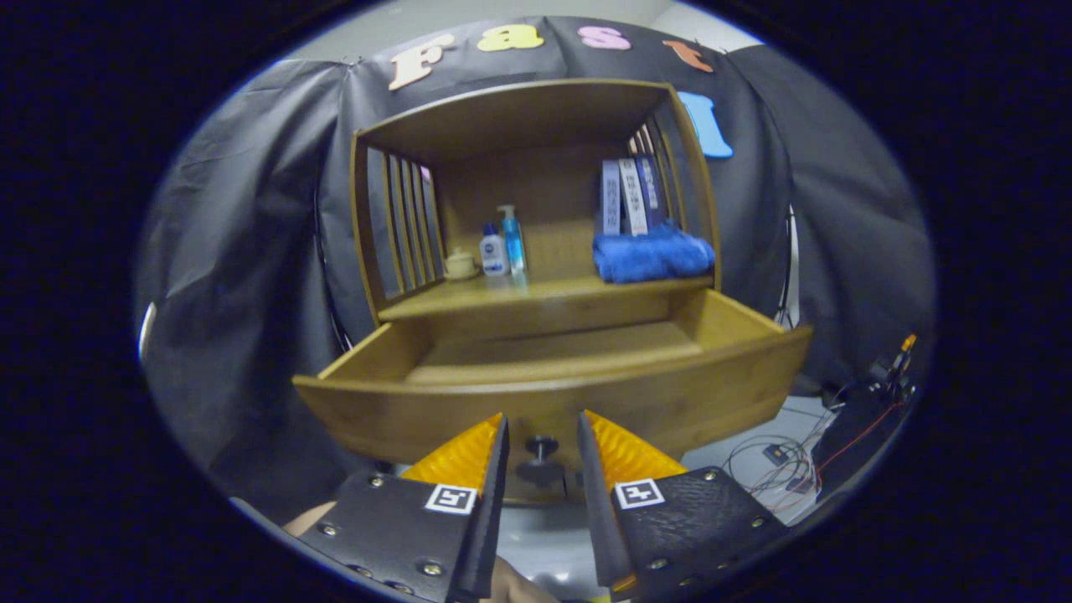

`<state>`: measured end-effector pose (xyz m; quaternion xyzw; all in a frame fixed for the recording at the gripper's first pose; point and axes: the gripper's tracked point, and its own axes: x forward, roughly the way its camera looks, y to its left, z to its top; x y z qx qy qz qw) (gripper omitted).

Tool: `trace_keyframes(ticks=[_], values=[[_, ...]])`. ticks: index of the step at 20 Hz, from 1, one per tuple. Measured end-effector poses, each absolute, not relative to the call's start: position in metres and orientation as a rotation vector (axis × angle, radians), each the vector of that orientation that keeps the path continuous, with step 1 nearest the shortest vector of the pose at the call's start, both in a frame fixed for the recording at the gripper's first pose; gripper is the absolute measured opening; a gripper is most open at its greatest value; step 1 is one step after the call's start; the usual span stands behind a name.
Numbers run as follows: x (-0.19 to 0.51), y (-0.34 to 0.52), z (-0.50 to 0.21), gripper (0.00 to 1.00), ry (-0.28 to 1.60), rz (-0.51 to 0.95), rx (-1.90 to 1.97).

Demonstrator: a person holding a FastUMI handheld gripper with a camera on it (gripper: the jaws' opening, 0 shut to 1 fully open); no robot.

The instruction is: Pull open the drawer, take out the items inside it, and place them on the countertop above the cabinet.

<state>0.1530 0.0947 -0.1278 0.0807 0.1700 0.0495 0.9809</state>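
From the left, I see a cup (460, 264) and two bottles (502, 244) on the cabinet's (536, 117) shelf, then books (630, 197) and a blue towel (651, 254) to the right. Below, the drawer (553, 394) stands pulled out, and its visible floor looks bare; the near part is hidden behind the front panel. My gripper (542, 435) is narrowly open, holding nothing, with the knob (541, 447) between its fingers, so I judge the pull done; next I must rise and look inside.
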Motion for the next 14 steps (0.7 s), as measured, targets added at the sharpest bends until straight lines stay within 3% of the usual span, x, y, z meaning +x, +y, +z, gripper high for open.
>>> trace_keyframes(ticks=[7,14], values=[[0.238,0.106,-0.110,0.46,0.453,0.149,0.116],[0.284,0.100,-0.190,0.46,0.887,0.172,-0.044]])
